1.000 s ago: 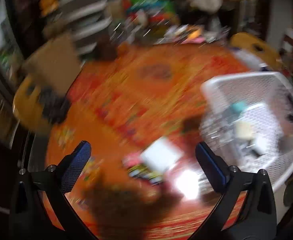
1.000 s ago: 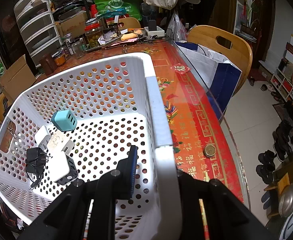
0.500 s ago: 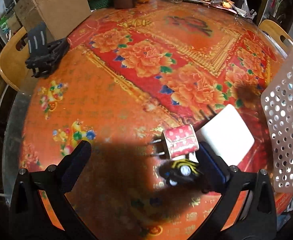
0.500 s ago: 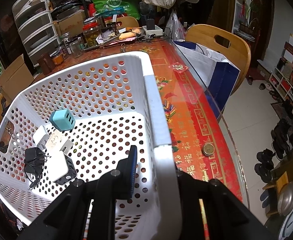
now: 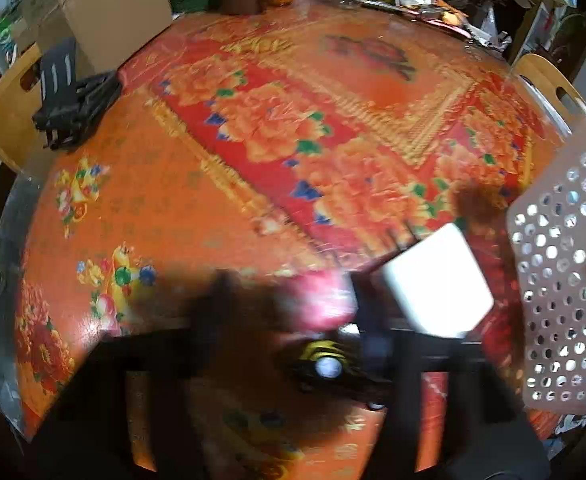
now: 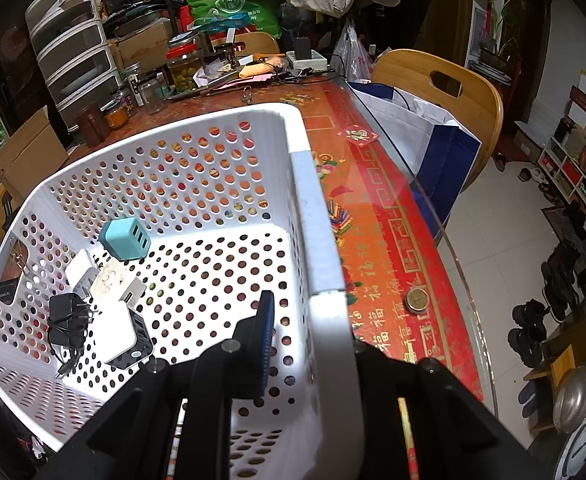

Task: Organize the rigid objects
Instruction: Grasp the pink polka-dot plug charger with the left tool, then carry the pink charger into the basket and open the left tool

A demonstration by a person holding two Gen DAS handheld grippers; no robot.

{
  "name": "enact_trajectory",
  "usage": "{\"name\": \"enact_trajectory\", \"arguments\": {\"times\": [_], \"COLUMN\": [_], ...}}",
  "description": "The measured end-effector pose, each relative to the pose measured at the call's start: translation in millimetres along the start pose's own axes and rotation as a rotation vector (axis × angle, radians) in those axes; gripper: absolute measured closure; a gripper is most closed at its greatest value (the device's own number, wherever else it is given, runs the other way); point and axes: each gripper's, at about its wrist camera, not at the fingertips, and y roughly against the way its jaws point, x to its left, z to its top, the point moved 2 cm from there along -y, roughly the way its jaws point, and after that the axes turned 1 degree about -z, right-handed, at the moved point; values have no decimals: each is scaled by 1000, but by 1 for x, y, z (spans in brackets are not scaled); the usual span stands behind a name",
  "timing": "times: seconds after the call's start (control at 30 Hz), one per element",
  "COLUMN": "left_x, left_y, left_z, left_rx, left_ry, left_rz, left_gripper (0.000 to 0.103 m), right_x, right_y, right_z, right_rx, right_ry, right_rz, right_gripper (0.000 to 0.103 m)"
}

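Surface: a table (image 5: 197, 208) under an orange and red floral cover, in a cluttered room with wooden chairs, drawer units and bags around it.
Right hand-held gripper (image 6: 309, 336): closed on the near wall of the white perforated basket (image 6: 317, 208); one blue-padded finger sits inside the wall, the other outside it.
Basket contents: a teal charger block (image 6: 125, 239) near the far-left wall; a white plug (image 6: 80, 270) and a cream adapter (image 6: 111, 282) beside it; a black adapter with cord (image 6: 67, 318) at the left; a white-and-black charger cube (image 6: 123, 334) nearest the gripper.
Beyond the basket: a round brass-coloured disc (image 6: 416, 300) lies on the surface to the right, near the glass edge.
Left hand-held gripper (image 5: 289, 312): heavily blurred; the fingers appear set narrowly around a red-and-white block (image 5: 317, 300), but contact cannot be confirmed.
Near the left hand-held gripper: a white charger block (image 5: 437, 280) lies just right of it on the surface, close to the basket's outer wall; a black-and-yellow item (image 5: 325, 360) lies just below the red block.
Far left: a black folded stand (image 5: 69, 100) rests at the surface edge beside a cardboard box (image 5: 109, 12).
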Motion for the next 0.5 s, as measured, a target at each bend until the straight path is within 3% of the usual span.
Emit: {"name": "enact_trajectory", "arguments": {"times": [0.1,0.27,0.5], "left_x": [-7,-18,-65], "left_y": [12,43,99], "left_z": [7,30,54], "left_rx": [-42,-87,-173], "left_ry": [-27,-35,-129], "left_rz": [34,30,16], "left_gripper": [59,59,59], "right_x": [1,1,0], "right_y": [0,1,1], "right_z": [0,0,0], "right_rx": [-1,-6,-10], "right_ry": [3,5,5], "right_rz": [3,6,11], "right_gripper": [85,85,85]}}
